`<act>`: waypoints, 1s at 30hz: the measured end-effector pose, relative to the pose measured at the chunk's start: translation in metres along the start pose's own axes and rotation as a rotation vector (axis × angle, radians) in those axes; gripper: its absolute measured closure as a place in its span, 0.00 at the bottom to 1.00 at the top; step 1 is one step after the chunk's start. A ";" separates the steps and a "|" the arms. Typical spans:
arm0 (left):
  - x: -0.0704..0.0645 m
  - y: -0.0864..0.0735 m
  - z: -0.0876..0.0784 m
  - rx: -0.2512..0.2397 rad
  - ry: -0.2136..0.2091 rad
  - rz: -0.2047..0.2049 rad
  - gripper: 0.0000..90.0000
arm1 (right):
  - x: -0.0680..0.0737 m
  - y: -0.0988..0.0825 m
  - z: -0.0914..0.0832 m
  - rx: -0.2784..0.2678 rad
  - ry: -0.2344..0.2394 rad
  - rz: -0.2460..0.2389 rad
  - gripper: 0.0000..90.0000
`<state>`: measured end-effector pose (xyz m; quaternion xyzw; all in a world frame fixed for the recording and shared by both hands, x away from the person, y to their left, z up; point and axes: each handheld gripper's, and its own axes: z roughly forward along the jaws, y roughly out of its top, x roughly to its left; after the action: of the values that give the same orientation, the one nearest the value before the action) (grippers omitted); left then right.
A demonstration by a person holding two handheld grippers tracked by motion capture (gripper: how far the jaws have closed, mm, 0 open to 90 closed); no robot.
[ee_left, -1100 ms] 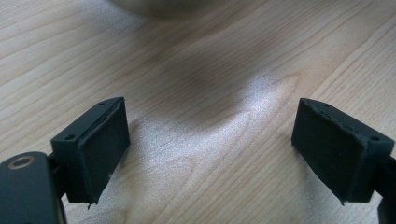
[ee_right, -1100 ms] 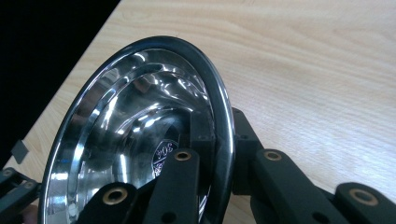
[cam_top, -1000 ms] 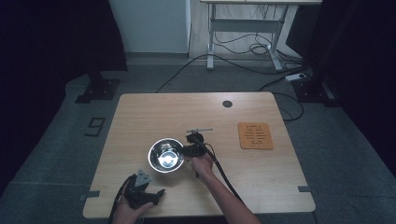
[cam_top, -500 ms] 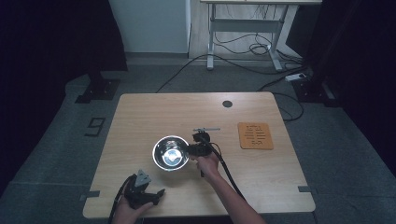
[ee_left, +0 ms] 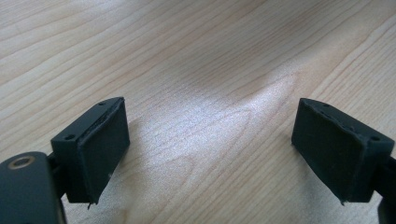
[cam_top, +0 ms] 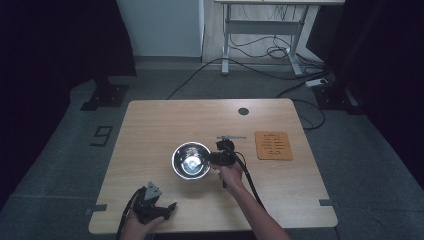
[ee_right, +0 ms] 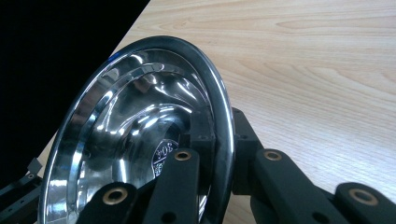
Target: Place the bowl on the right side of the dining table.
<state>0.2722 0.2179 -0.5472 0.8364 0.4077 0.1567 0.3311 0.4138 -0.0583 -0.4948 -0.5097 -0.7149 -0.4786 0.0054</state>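
The steel bowl (cam_top: 191, 160) sits near the middle of the desk (cam_top: 150, 125), and the right gripper (cam_top: 216, 158) has its fingers (ee_right: 201, 126) pinching the bowl's rim on the side toward the cork mat (cam_top: 273, 145); one finger lies inside the wall, the other outside. The bowl looks thin, stiff and light, but polished and slick, so a rim pinch is likely to let it swing or slip if tilted fast; the rolled lip is the sensible hold, gripped deep. The left gripper (cam_top: 159, 207) rests near the desk's front edge, well apart from the bowl, fingers (ee_left: 95, 147) spread with bare wood between them. The high view gives the layout, the mat and a small metal tool (cam_top: 231, 137) beyond the right gripper; the right gripper view gives the pinch itself and a stamp on the bowl's bottom.
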 end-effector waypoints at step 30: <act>0.000 0.000 0.000 0.000 0.000 0.000 0.12 | -0.047 0.002 -0.037 -0.068 -0.040 0.073 0.93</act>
<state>0.2722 0.2180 -0.5472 0.8365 0.4076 0.1565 0.3310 0.4205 -0.1182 -0.4966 -0.5448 -0.6791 -0.4919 -0.0088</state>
